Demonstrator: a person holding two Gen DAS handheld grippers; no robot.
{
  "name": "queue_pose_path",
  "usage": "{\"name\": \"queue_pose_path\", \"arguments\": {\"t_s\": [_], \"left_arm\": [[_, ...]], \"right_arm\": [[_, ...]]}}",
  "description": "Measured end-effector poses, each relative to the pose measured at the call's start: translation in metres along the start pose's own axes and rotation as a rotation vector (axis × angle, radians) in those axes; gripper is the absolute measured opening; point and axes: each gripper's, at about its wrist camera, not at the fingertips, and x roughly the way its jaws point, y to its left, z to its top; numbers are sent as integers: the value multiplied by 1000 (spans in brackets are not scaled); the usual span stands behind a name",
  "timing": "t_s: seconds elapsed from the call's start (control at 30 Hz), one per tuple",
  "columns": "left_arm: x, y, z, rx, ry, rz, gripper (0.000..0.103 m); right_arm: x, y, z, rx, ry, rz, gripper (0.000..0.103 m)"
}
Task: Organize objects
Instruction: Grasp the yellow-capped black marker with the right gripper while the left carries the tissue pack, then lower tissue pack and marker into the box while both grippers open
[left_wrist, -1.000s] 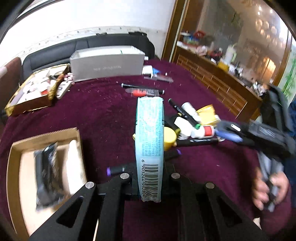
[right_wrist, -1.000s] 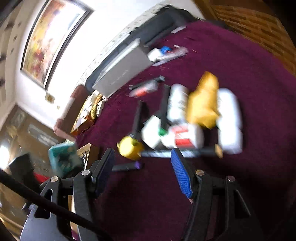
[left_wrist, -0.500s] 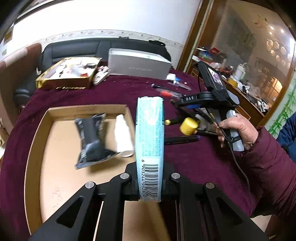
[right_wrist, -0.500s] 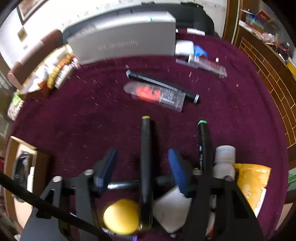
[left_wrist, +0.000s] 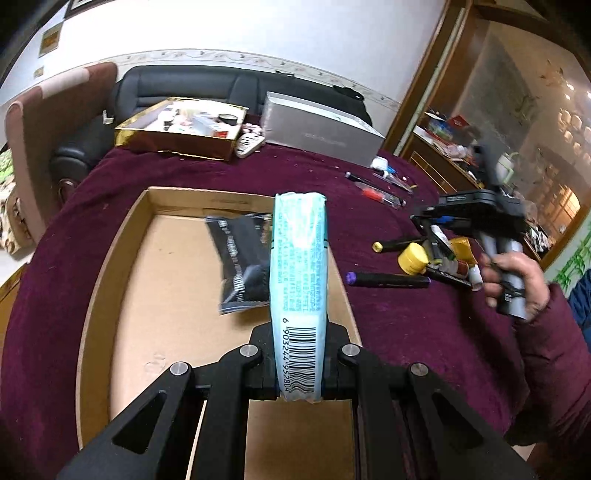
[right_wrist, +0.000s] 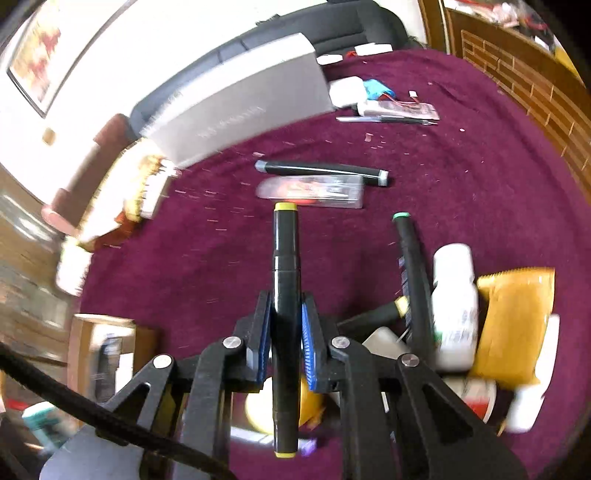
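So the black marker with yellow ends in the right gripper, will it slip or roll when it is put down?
The marker looks stiff and smooth, so it might slide between the pads. The right gripper grips it near the middle, so it probably stays balanced. It looks round, so it may roll on the cloth.

Matt cardboard tray (left_wrist: 110, 258); plush maroon cloth (left_wrist: 388, 325); glossy plastic packet (left_wrist: 298, 266); smooth black marker (right_wrist: 285, 280).

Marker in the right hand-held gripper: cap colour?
Yellow caps on the black marker; right wrist view shows it best.
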Motion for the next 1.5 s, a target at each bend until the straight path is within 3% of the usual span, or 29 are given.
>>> {"name": "queue_pose_path", "arguments": {"t_s": [0.2,0.3,0.43,0.53,0.63,0.83,1.13,1.2,1.27,1.37,1.5], "left_arm": [[-13,21,6,-17,-4,83,10],[-10,31,11,-9,3,140,10],[8,45,20,1,29,196,10],[30,57,26,6,66,219,10],[50,66,33,-4,106,220,10],[81,81,44,-1,155,251,10],[89,100,49,-67,162,226,13],[87,101,50,-78,156,209,19],[85,103,52,-97,148,191,38],[79,105,56,-122,138,162,39],[62,108,60,-168,116,157,39]], "right_arm": [[-24,45,-20,-30,5,188,13],[-24,75,-35,-65,48,285,13],[-2,115,-58,-87,150,383,13],[26,142,-72,-91,214,411,13],[50,157,-78,-79,256,409,13],[92,180,-77,-84,273,322,13],[105,187,-75,-151,252,208,15],[105,189,-75,-164,232,186,16],[103,188,-75,-166,220,186,23],[98,187,-76,-154,206,193,36],[78,189,-77,-176,152,199,38]]}}
